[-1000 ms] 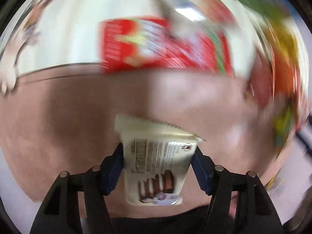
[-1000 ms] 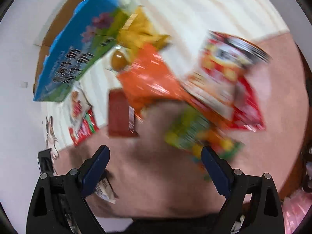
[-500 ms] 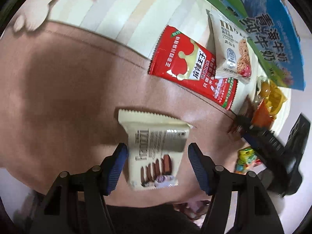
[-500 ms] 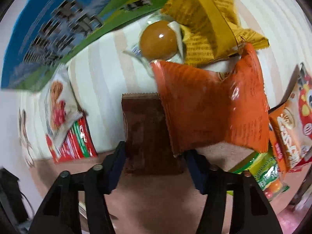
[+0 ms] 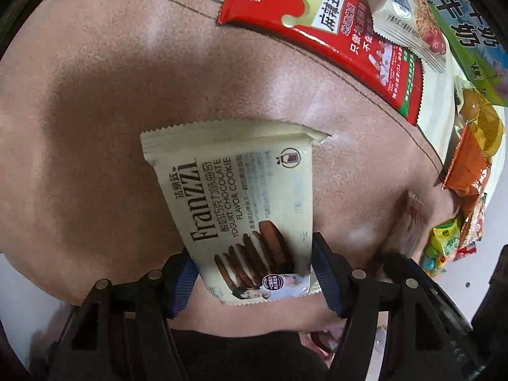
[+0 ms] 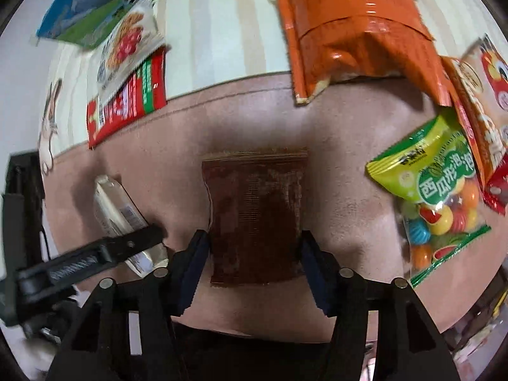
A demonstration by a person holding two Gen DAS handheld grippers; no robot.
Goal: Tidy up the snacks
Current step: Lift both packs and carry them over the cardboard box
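My left gripper (image 5: pixel 254 270) is shut on a cream Franzzi cookie packet (image 5: pixel 241 203), held just over the brown cloth (image 5: pixel 95 127). My right gripper (image 6: pixel 254 263) is shut on a dark brown snack packet (image 6: pixel 255 216) above the same cloth (image 6: pixel 343 146). In the right wrist view the cookie packet (image 6: pixel 114 209) and the left gripper's fingers (image 6: pixel 133 244) show at the left. In the left wrist view the brown packet (image 5: pixel 412 222) shows edge-on at the right.
A red packet (image 5: pixel 333 35) under a white cereal bar (image 5: pixel 409 19) lies at the cloth's far edge. An orange bag (image 6: pixel 352 31), a green candy bag (image 6: pixel 435 197), a red-orange bag (image 6: pixel 485 101) and a blue-green milk carton (image 6: pixel 92 3) lie around.
The right gripper has closed on the brown packet and drawn it back off the striped cloth, out from under the orange bag. The left gripper has moved the cookie packet lower and nearer the right gripper.
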